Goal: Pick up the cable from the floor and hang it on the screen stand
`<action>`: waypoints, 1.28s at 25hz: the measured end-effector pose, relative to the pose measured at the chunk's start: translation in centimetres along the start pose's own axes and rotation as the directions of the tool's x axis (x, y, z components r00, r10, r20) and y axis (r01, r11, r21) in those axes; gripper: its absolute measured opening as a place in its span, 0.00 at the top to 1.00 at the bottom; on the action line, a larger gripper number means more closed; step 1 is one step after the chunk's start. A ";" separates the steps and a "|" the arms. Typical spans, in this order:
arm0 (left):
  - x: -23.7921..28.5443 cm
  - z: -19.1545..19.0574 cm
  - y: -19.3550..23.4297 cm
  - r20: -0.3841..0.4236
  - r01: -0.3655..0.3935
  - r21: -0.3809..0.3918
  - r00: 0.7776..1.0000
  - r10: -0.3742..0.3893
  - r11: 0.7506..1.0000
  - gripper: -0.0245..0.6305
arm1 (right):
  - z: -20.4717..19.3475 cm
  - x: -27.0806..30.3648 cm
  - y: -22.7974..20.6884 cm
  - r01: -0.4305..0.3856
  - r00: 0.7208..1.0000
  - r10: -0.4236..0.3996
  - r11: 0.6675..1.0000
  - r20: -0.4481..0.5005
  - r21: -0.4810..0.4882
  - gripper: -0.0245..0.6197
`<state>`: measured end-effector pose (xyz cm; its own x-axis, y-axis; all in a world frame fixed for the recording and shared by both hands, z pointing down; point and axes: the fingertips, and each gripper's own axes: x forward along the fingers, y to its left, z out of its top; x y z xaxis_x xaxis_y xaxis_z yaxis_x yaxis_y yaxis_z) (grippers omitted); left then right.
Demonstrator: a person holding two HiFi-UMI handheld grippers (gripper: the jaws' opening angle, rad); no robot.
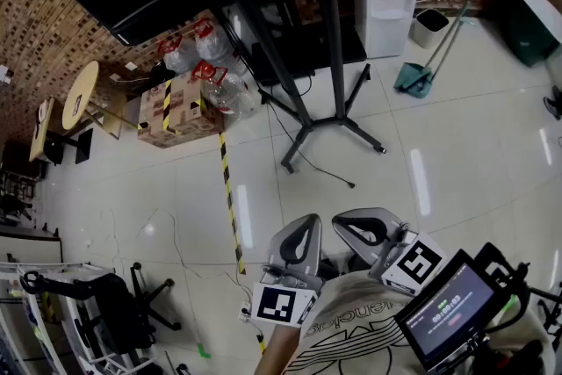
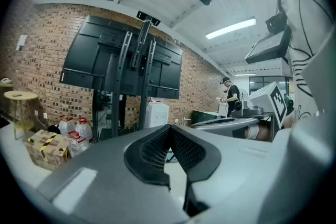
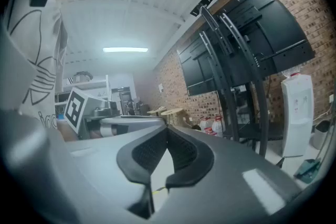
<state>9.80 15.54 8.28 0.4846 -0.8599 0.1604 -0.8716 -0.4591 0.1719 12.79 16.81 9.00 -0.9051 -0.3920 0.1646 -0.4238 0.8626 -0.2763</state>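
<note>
A thin black cable (image 1: 323, 172) lies on the white tiled floor. It runs from the foot of the black screen stand (image 1: 334, 39) out to a loose end near the middle of the floor. The stand carries a large dark screen (image 2: 121, 57), which also shows in the right gripper view (image 3: 247, 44). Both grippers are held close to the person's body, well short of the cable. My left gripper (image 1: 305, 222) is shut with nothing between its jaws (image 2: 169, 127). My right gripper (image 1: 351, 222) beside it is also shut and holds nothing (image 3: 167, 128).
A taped cardboard box (image 1: 176, 110) and water bottles (image 1: 219, 79) sit left of the stand. A water dispenser (image 1: 386, 9), bin (image 1: 430, 26) and broom with dustpan (image 1: 417, 75) stand behind it. A yellow-black tape line (image 1: 230, 198) crosses the floor. An office chair (image 1: 105, 303) is at lower left.
</note>
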 end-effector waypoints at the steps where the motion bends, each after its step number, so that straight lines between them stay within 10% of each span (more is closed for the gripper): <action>1: 0.2 -0.2 0.9 0.008 0.001 0.004 1.000 -0.001 1.000 0.94 | -0.5 0.8 -0.6 0.003 1.000 -0.003 1.000 -0.007 -0.019 0.96; 16: 2.6 -10.3 16.8 -0.132 0.110 -0.022 0.985 -0.112 0.994 0.93 | -9.1 14.8 -7.2 0.108 0.967 -0.109 0.994 -0.229 -0.015 0.96; 32: 18.4 -46.7 21.8 -0.349 0.262 0.055 0.909 -0.228 0.963 0.93 | -45.2 18.3 -27.7 0.153 0.916 -0.137 0.988 -0.376 0.013 0.96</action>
<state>3.21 0.12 60.37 0.6650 -0.5993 0.4456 -0.7165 -0.6802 0.1545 9.50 0.23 62.46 -0.7588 -0.3568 0.5449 -0.5576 0.7883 -0.2602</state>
